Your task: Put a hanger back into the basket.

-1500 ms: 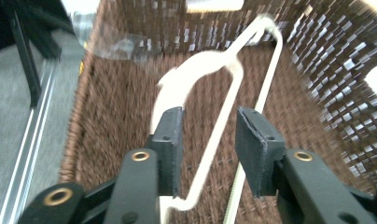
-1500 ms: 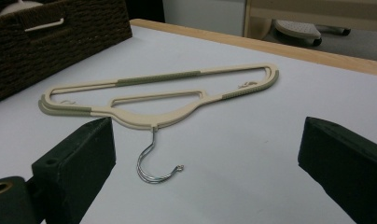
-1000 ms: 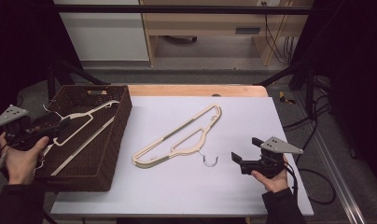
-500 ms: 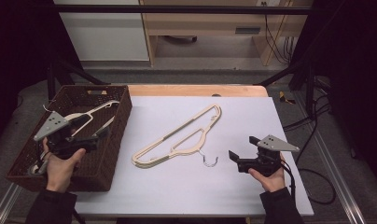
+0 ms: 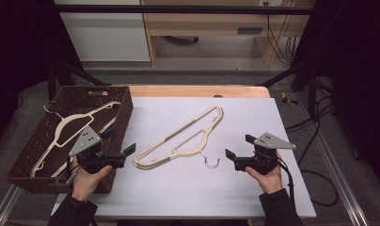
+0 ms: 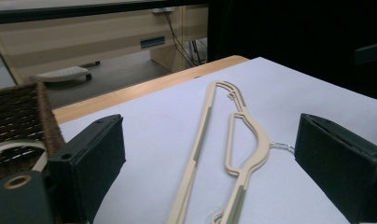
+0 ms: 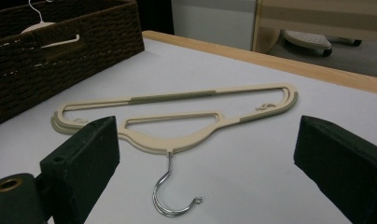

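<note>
A cream plastic hanger (image 5: 178, 141) with a metal hook (image 5: 210, 162) lies slantwise in the middle of the white table. My left gripper (image 5: 126, 155) hovers at the basket's right wall, pointing at the hanger's lower left end. Its jaws have just been opening and stand open with nothing gripped. In the left gripper view the hanger (image 6: 203, 135) lies ahead on the table, beyond the left gripper (image 6: 214, 144). My right gripper (image 5: 239, 147) is open just right of the hook. In the right gripper view the hook (image 7: 165, 200) lies low between the jaws of the right gripper (image 7: 210, 149), untouched.
A dark wicker basket (image 5: 124, 113) stands at the table's left side with a cream hanger (image 5: 68, 129) inside. The table's wooden back edge (image 5: 197, 90) runs behind the white top. Cables trail off to the right.
The left gripper has travelled right, from the basket's left side across it to its right wall. The right gripper has stayed where it was.
</note>
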The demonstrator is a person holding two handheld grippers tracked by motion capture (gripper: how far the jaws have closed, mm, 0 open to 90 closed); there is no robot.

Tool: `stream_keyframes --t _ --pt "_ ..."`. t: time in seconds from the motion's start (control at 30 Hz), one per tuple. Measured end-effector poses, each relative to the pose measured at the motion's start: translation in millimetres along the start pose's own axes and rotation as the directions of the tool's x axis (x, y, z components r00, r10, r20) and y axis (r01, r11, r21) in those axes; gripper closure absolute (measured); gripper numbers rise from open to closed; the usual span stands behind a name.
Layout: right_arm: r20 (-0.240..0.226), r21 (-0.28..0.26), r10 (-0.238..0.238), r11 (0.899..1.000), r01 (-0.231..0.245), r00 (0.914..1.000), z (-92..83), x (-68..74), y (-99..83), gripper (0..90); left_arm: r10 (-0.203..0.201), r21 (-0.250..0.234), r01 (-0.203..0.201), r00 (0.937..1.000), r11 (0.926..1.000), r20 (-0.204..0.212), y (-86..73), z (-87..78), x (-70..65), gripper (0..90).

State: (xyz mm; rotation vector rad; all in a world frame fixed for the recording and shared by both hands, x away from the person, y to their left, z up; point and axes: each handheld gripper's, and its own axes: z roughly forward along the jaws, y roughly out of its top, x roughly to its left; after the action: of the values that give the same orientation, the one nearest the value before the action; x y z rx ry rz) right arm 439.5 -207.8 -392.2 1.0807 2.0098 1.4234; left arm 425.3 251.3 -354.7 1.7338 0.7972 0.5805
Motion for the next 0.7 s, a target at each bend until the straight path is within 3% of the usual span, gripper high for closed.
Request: stream_keyframes --t 0.33,0.7 --pt "-0.004 0.011 -0.007 1.000 0.007 1.0000 19.8 8.8 6.5 9.0 0.043 0.028 -0.045 0.9978 0.9986 0.051 -4.3 9.1 -26.5 7.8" --pt "-0.006 0.079 -0.001 0.997 0.002 1.0000 57.2 14.2 3.9 21.8 0.046 0.122 -0.059 0.9929 0.9908 0.110 -27.0 33.5 -44.9 8.7"
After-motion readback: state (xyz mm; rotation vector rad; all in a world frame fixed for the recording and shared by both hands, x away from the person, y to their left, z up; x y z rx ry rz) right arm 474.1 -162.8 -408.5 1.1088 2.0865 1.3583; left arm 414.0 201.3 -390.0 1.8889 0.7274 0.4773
